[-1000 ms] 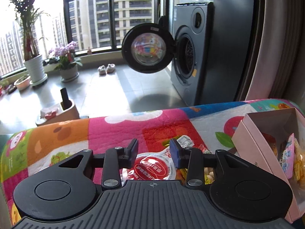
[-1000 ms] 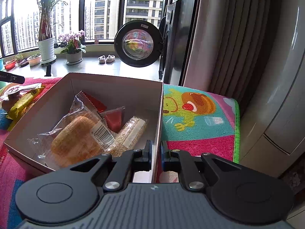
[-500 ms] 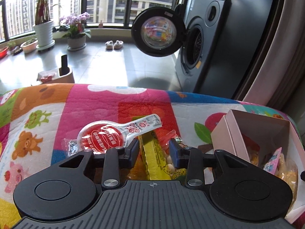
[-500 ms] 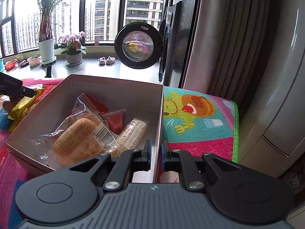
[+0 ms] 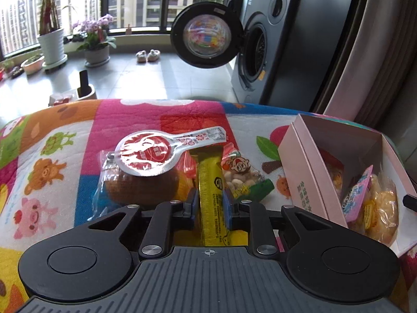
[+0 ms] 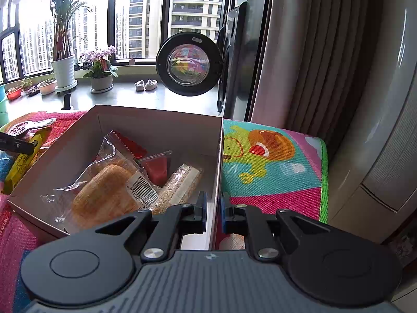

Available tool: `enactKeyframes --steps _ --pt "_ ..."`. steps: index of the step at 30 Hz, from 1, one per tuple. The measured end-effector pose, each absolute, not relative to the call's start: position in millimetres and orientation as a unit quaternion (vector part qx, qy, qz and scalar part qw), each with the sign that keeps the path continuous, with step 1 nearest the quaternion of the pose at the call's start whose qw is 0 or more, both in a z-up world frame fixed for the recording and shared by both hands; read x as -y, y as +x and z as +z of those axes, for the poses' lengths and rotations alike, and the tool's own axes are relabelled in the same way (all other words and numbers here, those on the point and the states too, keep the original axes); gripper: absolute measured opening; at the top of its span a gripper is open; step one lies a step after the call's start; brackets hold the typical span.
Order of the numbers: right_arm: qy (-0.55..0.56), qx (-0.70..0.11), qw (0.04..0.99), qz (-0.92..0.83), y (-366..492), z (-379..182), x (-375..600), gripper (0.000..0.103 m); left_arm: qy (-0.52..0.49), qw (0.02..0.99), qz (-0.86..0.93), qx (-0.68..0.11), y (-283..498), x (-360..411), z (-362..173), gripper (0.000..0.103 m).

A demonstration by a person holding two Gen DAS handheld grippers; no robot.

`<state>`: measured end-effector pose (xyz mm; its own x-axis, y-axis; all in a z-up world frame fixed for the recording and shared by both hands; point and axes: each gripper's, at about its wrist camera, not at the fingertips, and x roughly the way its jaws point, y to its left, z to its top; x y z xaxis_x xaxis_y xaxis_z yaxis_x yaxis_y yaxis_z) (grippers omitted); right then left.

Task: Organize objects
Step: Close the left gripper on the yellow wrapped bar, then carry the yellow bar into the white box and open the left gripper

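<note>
The long yellow foil-wrapped snack stick (image 5: 209, 195) lies on the colourful quilted cartoon-print mat (image 5: 65, 161), in a small heap of loose snacks at the centre of the left wrist view. Half a second earlier the left gripper (image 5: 210, 206) stood short of the heap; it has since been advanced so that its blue-padded fingers (image 5: 193, 203) flank the stick's near half. The jaws are narrowed to roughly the stick's width, but firm contact cannot be confirmed from this angle, so a completed grasp is only probable.

At 11 o'clock from the stick, a round red-and-silver foil-lidded cup with a long tab (image 5: 146, 154) rests on a brown bun in clear wrap (image 5: 140, 187); at 2 o'clock lies a clear bag of nuts with a cartoon face (image 5: 241, 177).

At 3 o'clock stands the open pink cardboard box (image 5: 302, 161), already holding several packets. Its right wall (image 6: 217, 172) is pinched by the nearly closed right gripper (image 6: 213, 210), unchanged over the last second, so the box is kept steady.

The change suggests the stick is the next item to be lifted and carried into the box.
</note>
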<state>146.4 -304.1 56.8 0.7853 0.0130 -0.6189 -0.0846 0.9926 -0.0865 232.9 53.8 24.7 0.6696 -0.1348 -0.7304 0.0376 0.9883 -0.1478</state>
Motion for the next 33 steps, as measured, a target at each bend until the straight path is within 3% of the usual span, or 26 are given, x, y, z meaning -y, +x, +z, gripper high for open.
enactKeyframes --steps 3,10,18,22,23,26,33 --pt "-0.055 -0.326 0.943 0.026 147 56 305 0.011 -0.064 0.907 -0.064 -0.412 195 -60 21 0.016" --pt "-0.055 -0.325 0.944 0.028 144 56 305 0.011 -0.039 0.89 -0.092 -0.445 141 -72 23 0.016" --pt "-0.051 -0.326 0.943 0.029 143 57 306 0.012 -0.099 0.915 -0.06 -0.386 155 -80 39 0.017" --pt "-0.051 -0.326 0.943 0.029 144 57 306 0.012 -0.091 0.911 -0.045 -0.4 179 -68 27 0.017" --pt "-0.051 -0.326 0.943 0.029 144 56 306 0.012 -0.086 0.908 -0.042 -0.408 183 -65 23 0.02" --pt "-0.052 -0.326 0.943 0.029 144 56 306 0.012 -0.08 0.903 -0.046 -0.42 194 -58 9 0.046" --pt "-0.055 -0.326 0.943 0.028 142 56 305 0.012 -0.055 0.913 -0.033 -0.403 197 -49 4 0.039"
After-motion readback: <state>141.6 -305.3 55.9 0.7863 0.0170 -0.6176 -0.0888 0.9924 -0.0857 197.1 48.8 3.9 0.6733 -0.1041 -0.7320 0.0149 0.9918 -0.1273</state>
